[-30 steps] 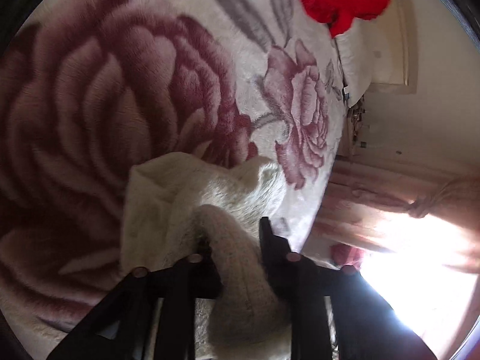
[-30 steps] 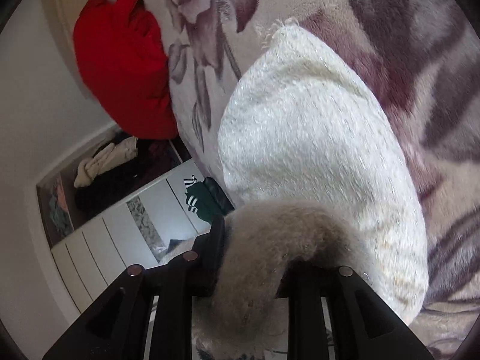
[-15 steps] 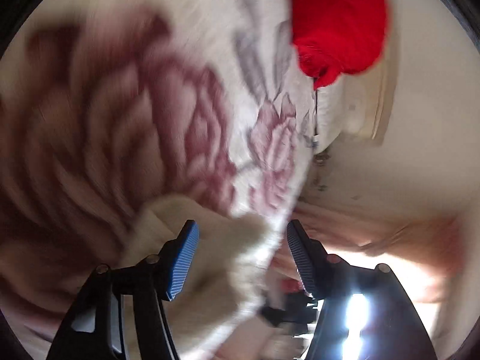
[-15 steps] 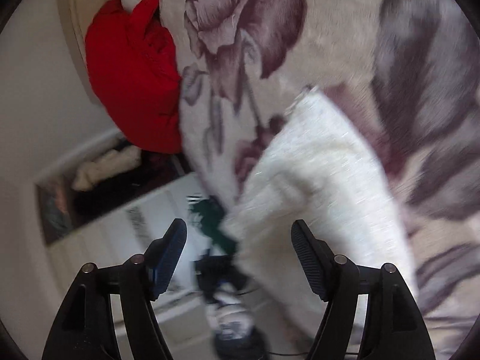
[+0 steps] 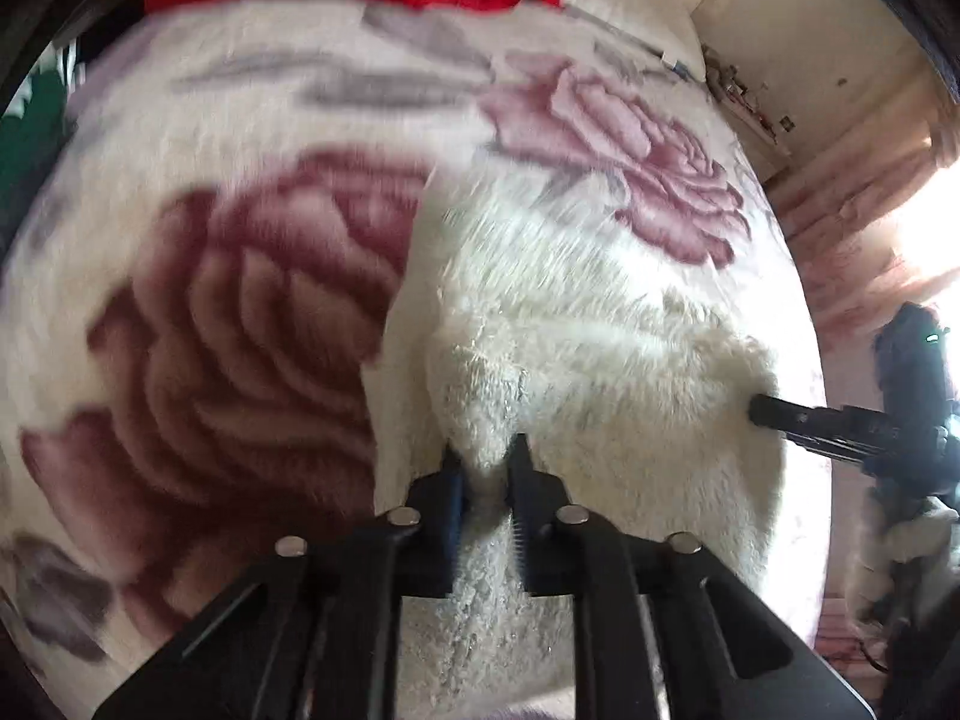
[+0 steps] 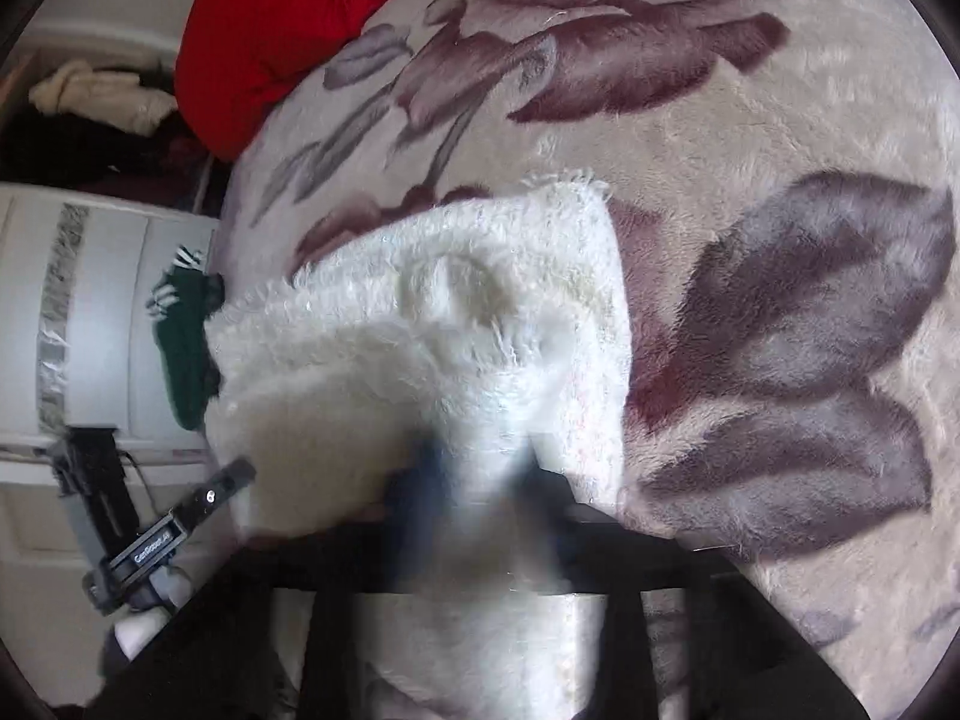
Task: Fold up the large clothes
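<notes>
Mid-fold, not finished: the fluffy white garment (image 5: pixel 600 360) lies bunched on the rose-print blanket (image 5: pixel 228 312) covering the bed, apparently doubled over at least once, but its edges look ragged and unaligned. The left hand-held gripper (image 5: pixel 487 468) is clamped tight on a pinch of the garment's near edge; the right hand-held gripper (image 6: pixel 480 468), blurred, is closing with white pile between its jaws, seemingly gripping. Judged left to do: carry this edge over, flatten, square up; the red garment (image 6: pixel 282 30) sits unfolded beyond.
</notes>
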